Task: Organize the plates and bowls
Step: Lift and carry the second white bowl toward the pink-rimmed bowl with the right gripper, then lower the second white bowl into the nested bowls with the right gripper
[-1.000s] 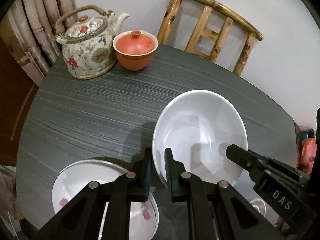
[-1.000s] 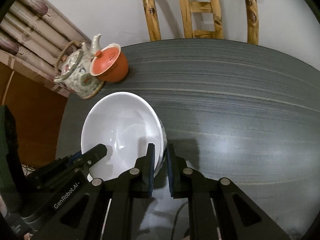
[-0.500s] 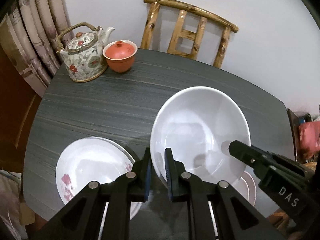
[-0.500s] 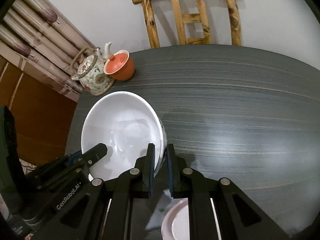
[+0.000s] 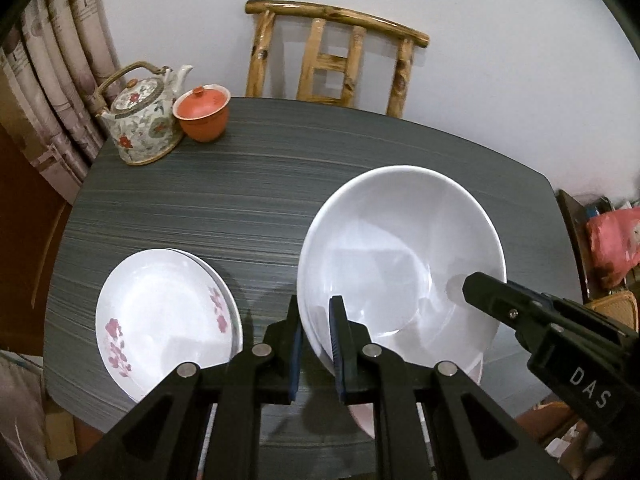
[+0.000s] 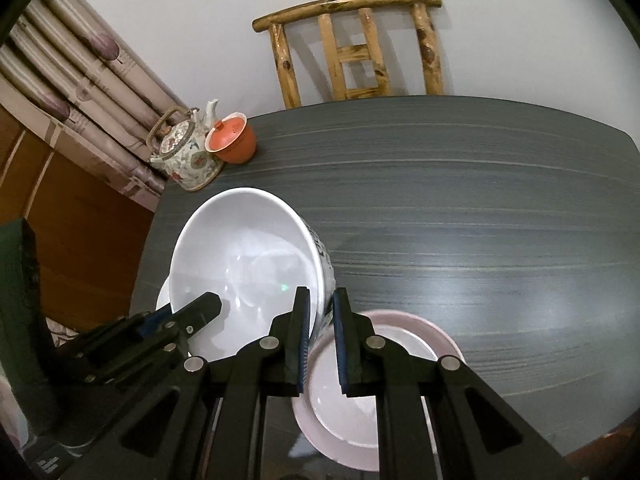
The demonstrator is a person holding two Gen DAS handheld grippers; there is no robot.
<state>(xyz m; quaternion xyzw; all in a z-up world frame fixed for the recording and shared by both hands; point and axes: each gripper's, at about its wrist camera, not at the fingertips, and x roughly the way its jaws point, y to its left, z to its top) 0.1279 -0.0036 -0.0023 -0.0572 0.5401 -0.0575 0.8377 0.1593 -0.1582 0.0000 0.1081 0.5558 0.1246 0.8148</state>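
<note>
Both grippers grasp the big white bowl (image 5: 400, 256): left gripper (image 5: 316, 344) clamps its near rim, right gripper (image 6: 320, 340) its opposite rim, above the dark worktop (image 5: 248, 200), over a pink-rimmed plate (image 6: 400, 344), beside the flowered plates (image 5: 164, 312).

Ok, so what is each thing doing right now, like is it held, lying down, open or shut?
Big bowl: held off the table, tilted, empty.
Left gripper: shut on the bowl's rim.
Right gripper: shut on the opposite rim.
Flower plates: stacked flat on the table, empty.
Pink plate: flat on the table, below the bowl.
Teapot: upright, lid on.
Red cup: upright, lid on.
Chair: upright behind the table.
</note>
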